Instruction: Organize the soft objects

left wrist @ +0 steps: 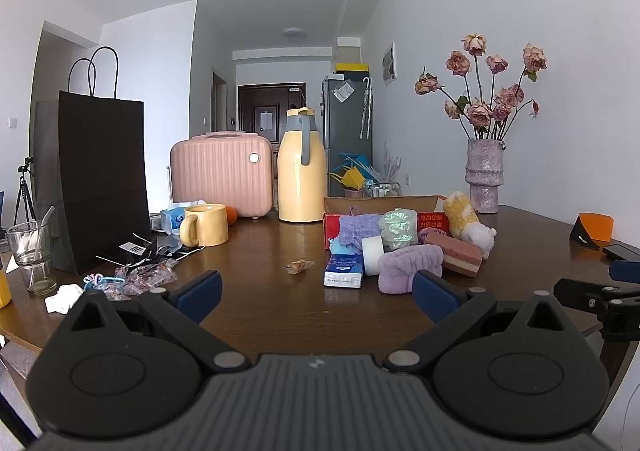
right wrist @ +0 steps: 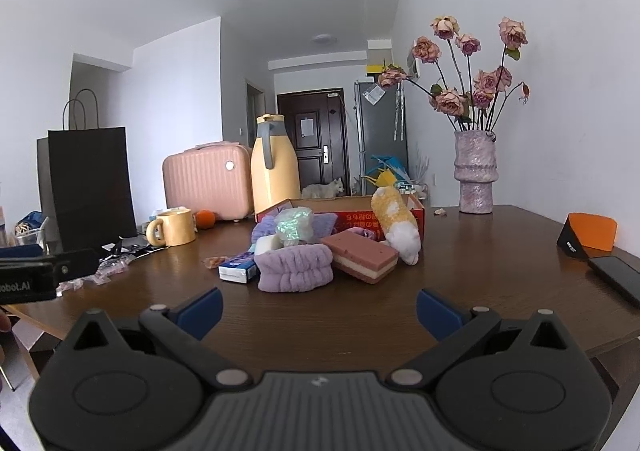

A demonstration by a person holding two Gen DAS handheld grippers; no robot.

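On the brown table [right wrist: 460, 251], toward 12 o'clock from both grippers: a heap of soft things in front of a red cardboard box [right wrist: 352, 217] printed with characters too small to read. Lilac headband [right wrist: 295, 267] at the front of the heap, touching a pink-and-cream layered sponge [right wrist: 362, 255] at its 3 o'clock. Yellow-and-white plush toy [right wrist: 396, 225] leaning on the box's right end. Blue-and-white tissue pack [right wrist: 239, 270] at the headband's 9 o'clock, print illegible; white tape roll [left wrist: 372, 255] and shiny bath puff [right wrist: 295, 226] behind.

Left gripper [left wrist: 316, 293]: blue fingers spread wide, holding nothing, low over bare tabletop short of the heap. Right gripper [right wrist: 319, 311]: likewise spread and holding nothing, headband straight ahead. "obot.AI" legible on the left gripper's side at 9 o'clock in the right view.

Farther back: yellow mug [left wrist: 205, 225], pink case [left wrist: 222, 174], yellow jug [left wrist: 301, 169], black paper bag [left wrist: 102, 187]; vase of dried roses [right wrist: 476, 175] at 2 o'clock.
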